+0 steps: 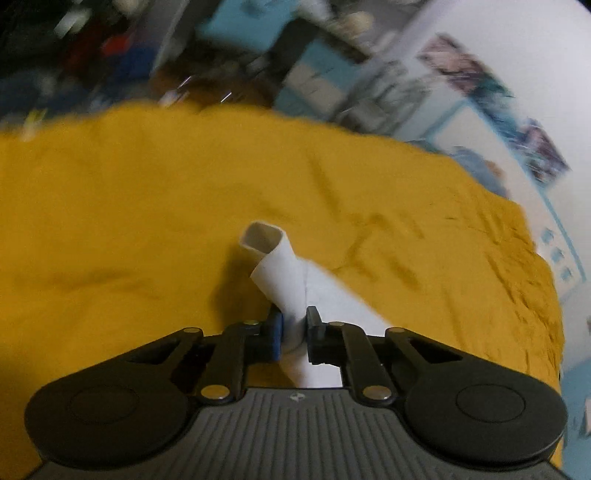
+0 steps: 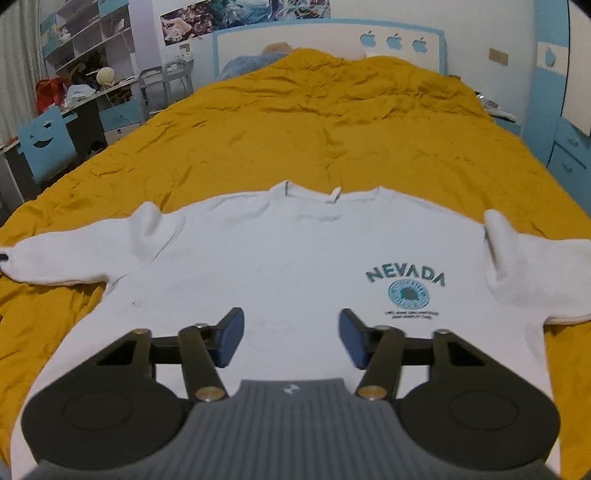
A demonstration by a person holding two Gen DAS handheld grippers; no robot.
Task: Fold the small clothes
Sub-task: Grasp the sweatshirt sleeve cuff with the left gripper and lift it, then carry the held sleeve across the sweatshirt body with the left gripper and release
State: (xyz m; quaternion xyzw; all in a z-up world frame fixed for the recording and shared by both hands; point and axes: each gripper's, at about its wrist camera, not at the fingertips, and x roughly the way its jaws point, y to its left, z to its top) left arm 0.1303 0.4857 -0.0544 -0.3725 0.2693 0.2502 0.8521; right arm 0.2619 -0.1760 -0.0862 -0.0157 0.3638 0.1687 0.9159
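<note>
A white sweatshirt [image 2: 280,266] with a teal NEVADA print [image 2: 406,277] lies flat, front up, on the yellow bedspread [image 2: 314,122], sleeves spread to both sides. My right gripper [image 2: 291,336] is open and empty, hovering over the shirt's lower middle. My left gripper [image 1: 294,332] is shut on the cuff end of the left sleeve [image 1: 280,269], lifting it off the bedspread [image 1: 129,203]; the open cuff points away from me. The left gripper's tip shows as a dark speck at the sleeve end in the right wrist view [image 2: 3,255].
A headboard [image 2: 332,40] with apple cut-outs stands at the far end. A desk with a blue chair [image 2: 46,147] and shelves [image 2: 85,33] stand left of the bed. A blue drawer unit [image 2: 569,151] stands at the right.
</note>
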